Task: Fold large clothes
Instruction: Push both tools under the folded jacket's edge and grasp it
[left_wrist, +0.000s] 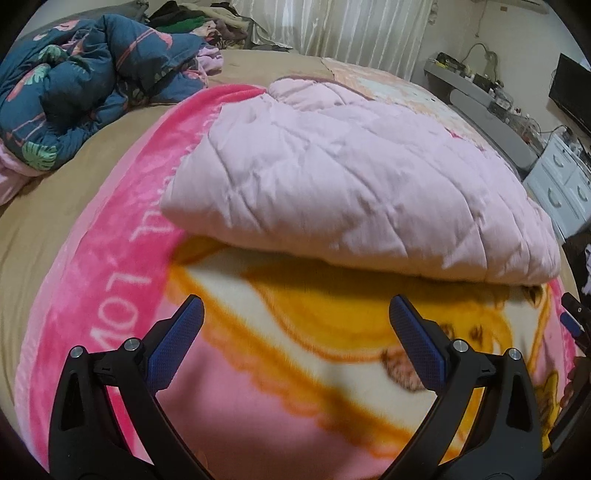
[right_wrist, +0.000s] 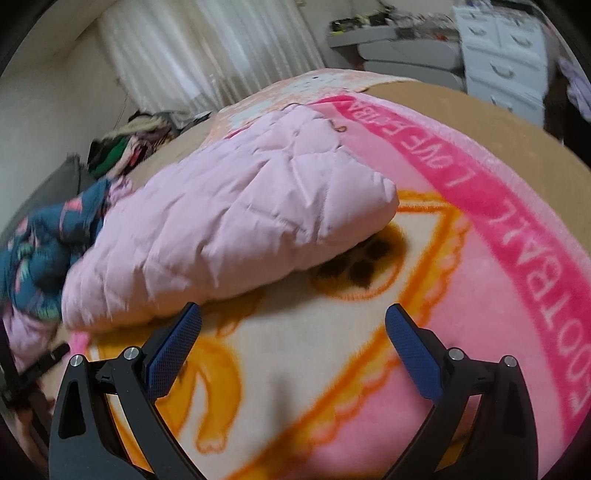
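While both grippers hover w/ jaws apart & empty over the pink blanket (left_wrist: 122, 206), L gripper (left_wrist: 295, 317) and R gripper (right_wrist: 293, 321) face the folded lilac quilt (left_wrist: 351, 184) just ahead, long axis across them, R looking nearer its edge.

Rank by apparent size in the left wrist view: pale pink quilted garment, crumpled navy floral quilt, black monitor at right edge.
1. pale pink quilted garment
2. crumpled navy floral quilt, farther off, so true size unsure
3. black monitor, cropped

Home bedroom: bed (left_wrist: 33, 236), curtains (left_wrist: 354, 29), dresser (left_wrist: 561, 184).
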